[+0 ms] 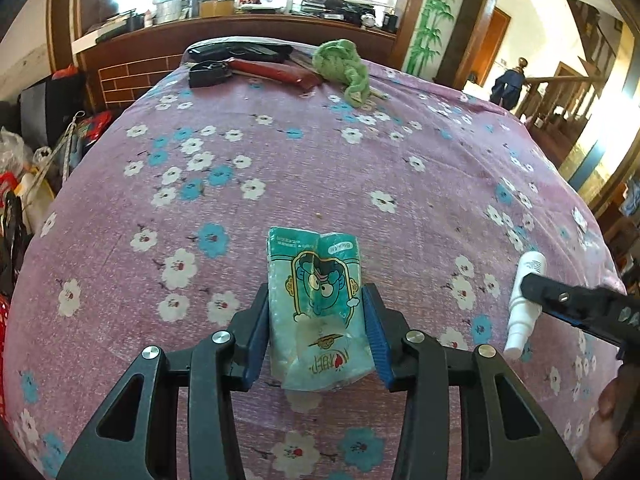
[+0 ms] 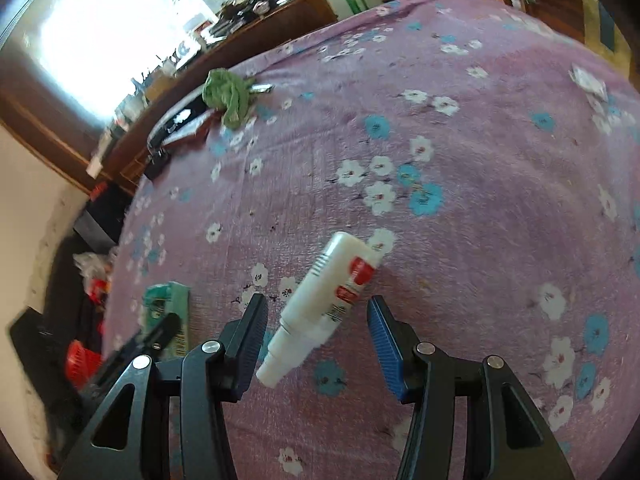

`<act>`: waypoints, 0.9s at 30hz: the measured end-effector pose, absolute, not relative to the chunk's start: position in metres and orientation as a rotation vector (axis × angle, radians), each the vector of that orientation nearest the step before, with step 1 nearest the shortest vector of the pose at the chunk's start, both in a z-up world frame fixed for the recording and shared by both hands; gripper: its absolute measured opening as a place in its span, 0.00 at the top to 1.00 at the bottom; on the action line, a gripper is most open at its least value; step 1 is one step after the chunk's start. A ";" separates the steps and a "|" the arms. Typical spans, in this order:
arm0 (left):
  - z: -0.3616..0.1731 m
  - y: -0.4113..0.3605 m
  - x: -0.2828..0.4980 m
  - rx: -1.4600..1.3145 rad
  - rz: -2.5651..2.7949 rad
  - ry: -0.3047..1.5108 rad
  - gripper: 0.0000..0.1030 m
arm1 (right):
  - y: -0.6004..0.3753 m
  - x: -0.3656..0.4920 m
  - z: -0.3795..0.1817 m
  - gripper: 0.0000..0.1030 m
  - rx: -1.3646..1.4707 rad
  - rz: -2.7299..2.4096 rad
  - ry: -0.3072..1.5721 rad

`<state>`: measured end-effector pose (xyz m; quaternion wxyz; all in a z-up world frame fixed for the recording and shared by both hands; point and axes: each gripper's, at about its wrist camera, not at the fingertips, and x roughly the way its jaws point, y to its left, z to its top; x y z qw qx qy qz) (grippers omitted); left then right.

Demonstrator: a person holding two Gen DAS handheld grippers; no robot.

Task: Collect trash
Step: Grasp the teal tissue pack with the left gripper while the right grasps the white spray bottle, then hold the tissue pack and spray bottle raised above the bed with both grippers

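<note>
A crumpled teal snack wrapper (image 1: 318, 308) with a cartoon face lies on the purple flowered cloth (image 1: 320, 168). My left gripper (image 1: 318, 316) is open, with one finger on each side of the wrapper, close to its edges. A white plastic bottle (image 2: 320, 304) with a red label lies on the cloth between the open fingers of my right gripper (image 2: 316, 320), not gripped. The bottle also shows in the left wrist view (image 1: 524, 304), with the right gripper's finger over it. The wrapper shows at the left in the right wrist view (image 2: 170, 312).
A green rag (image 1: 344, 66) lies at the far end of the cloth next to a red case (image 1: 276, 72) and black items (image 1: 240, 52). A cluttered wooden shelf (image 1: 240, 20) stands behind. Bags and boxes (image 1: 24, 184) sit on the floor at the left.
</note>
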<state>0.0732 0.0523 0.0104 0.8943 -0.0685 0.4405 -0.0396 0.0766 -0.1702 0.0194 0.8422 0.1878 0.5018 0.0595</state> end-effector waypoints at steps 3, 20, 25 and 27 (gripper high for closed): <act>0.010 0.055 0.073 -0.150 -0.076 0.912 0.59 | -0.159 0.082 0.017 0.56 0.309 0.085 1.054; 0.023 0.052 0.064 -0.096 -0.020 0.833 0.62 | -0.112 0.059 0.046 0.68 0.109 0.288 0.742; 0.027 0.051 0.061 -0.083 -0.014 0.807 0.62 | -0.109 0.057 0.047 0.68 0.108 0.309 0.740; 0.028 0.051 0.060 -0.080 -0.014 0.800 0.62 | -0.109 0.055 0.047 0.68 0.109 0.311 0.739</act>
